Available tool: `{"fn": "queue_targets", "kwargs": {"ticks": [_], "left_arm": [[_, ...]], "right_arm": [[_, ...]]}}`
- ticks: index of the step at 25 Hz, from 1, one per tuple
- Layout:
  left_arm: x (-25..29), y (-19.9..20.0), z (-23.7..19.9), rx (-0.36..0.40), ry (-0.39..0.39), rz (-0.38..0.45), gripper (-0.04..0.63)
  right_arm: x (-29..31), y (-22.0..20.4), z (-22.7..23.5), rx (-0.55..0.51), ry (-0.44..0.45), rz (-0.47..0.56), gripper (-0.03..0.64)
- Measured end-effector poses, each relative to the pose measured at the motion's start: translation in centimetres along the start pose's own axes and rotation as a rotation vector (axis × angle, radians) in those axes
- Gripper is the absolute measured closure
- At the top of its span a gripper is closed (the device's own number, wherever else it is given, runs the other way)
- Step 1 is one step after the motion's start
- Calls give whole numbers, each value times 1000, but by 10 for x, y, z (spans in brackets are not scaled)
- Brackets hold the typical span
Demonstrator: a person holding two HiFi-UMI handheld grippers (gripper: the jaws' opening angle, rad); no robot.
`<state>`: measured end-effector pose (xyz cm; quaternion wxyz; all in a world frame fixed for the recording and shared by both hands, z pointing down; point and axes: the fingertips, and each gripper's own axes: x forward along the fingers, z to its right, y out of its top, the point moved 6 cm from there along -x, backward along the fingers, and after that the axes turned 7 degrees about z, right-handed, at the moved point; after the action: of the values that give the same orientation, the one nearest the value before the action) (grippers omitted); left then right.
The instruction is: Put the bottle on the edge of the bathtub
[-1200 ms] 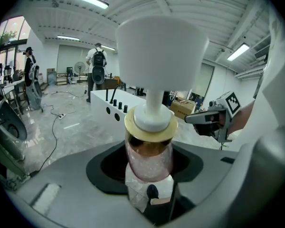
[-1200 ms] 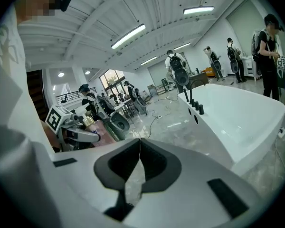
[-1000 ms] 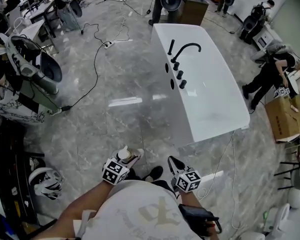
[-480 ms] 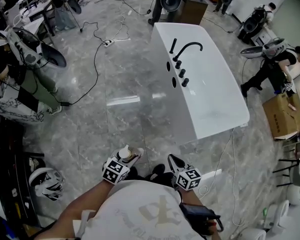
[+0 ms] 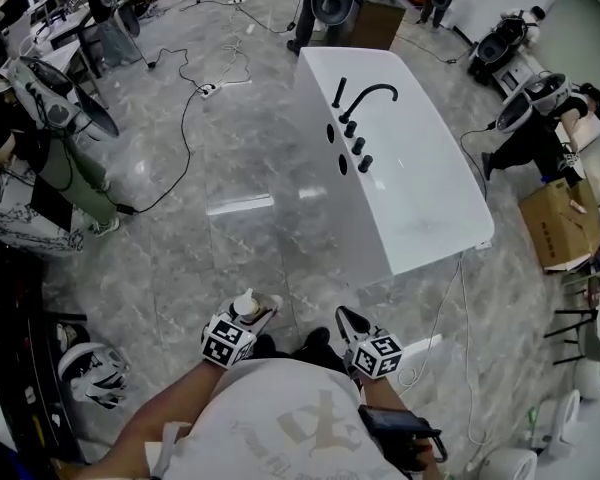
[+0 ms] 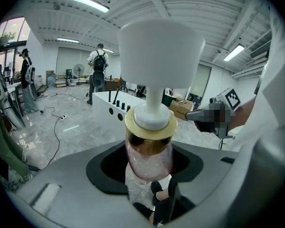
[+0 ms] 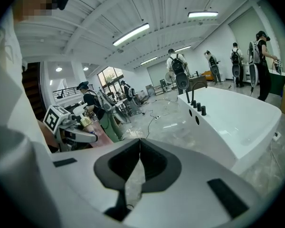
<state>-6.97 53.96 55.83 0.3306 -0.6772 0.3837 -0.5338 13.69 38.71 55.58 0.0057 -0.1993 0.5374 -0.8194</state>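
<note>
A pump bottle with a pinkish clear body, gold collar and white pump head stands upright between the jaws of my left gripper, which is shut on its body. In the head view the bottle and left gripper sit low, just ahead of my torso. Beside it, my right gripper is shut and holds nothing; its tips meet. The white bathtub with a black faucet stands across the floor ahead, well apart from both grippers. The tub's wall fills the right of the right gripper view.
Black cables trail over the grey marble floor at the left. People with equipment stand at the left and far right. A cardboard box lies right of the tub. A white cable runs from the tub's near corner.
The bathtub has shifted slightly left and closer in the head view as I walk toward it. Both grippers keep their places and the bottle stays held. The person at the right has straightened.
</note>
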Motion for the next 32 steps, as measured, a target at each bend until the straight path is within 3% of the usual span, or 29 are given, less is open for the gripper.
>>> {"fn": "queue_targets", "kwargs": {"ticks": [16,32], "left_arm": [[29,9,13,4,-3,-53,377],[109,67,47,-8,77,-69,377]], "right_arm": [[-1,-3,25,50,1,-8,611],[-4,34,131,90,54,-4,611]]}}
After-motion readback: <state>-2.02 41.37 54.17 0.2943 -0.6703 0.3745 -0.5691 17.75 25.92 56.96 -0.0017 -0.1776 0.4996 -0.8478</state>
